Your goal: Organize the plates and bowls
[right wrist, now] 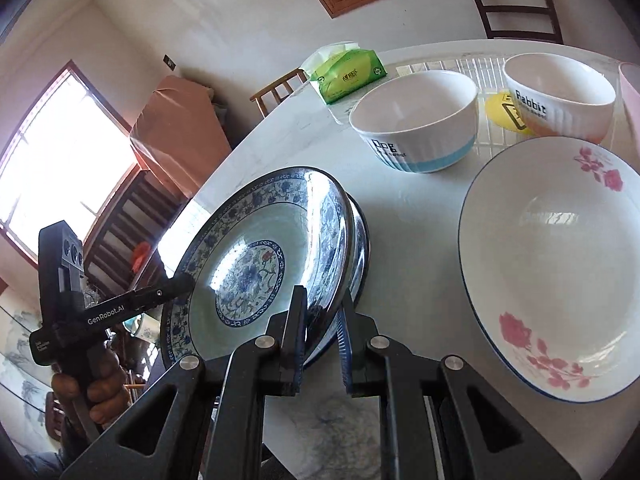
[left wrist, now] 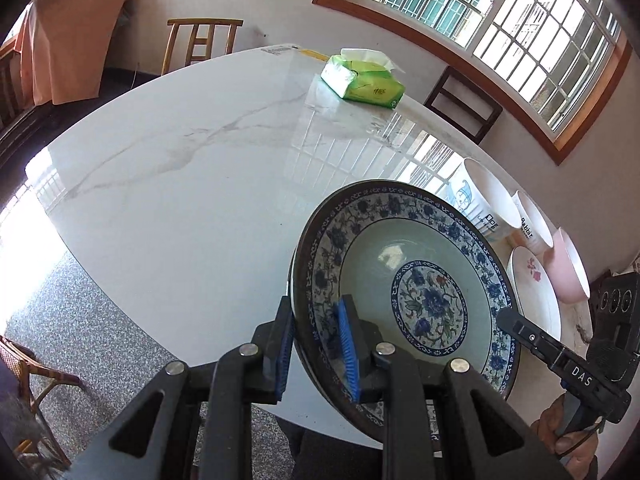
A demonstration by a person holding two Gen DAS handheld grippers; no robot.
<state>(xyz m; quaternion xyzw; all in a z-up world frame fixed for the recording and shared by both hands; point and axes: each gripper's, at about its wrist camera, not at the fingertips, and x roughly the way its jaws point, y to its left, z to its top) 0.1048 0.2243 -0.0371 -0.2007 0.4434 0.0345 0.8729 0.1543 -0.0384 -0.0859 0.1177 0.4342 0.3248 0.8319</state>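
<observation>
A blue-and-white floral plate (left wrist: pixel 416 280) is held tilted over the near edge of the marble table (left wrist: pixel 180 200), with a second similar rim showing just under it. My left gripper (left wrist: pixel 315 308) is shut on its left rim, blue pads on either side. My right gripper (right wrist: pixel 323 300) is shut on the opposite rim of the same plate (right wrist: pixel 248 268). Each gripper shows in the other's view: the right gripper (left wrist: pixel 516 326) and the left gripper (right wrist: pixel 180 282), both held by hands. A white plate with pink flowers (right wrist: pixel 560 264) lies to the right.
Behind the flowered plate stand a white "Dog" bowl (right wrist: pixel 416 132), a "Rabbit" bowl (right wrist: pixel 560 100) and a pink bowl (left wrist: pixel 568 268). A green tissue pack (left wrist: pixel 364 80) lies at the far side. A yellow disc (right wrist: pixel 504 112) lies between the bowls. Chairs ring the table.
</observation>
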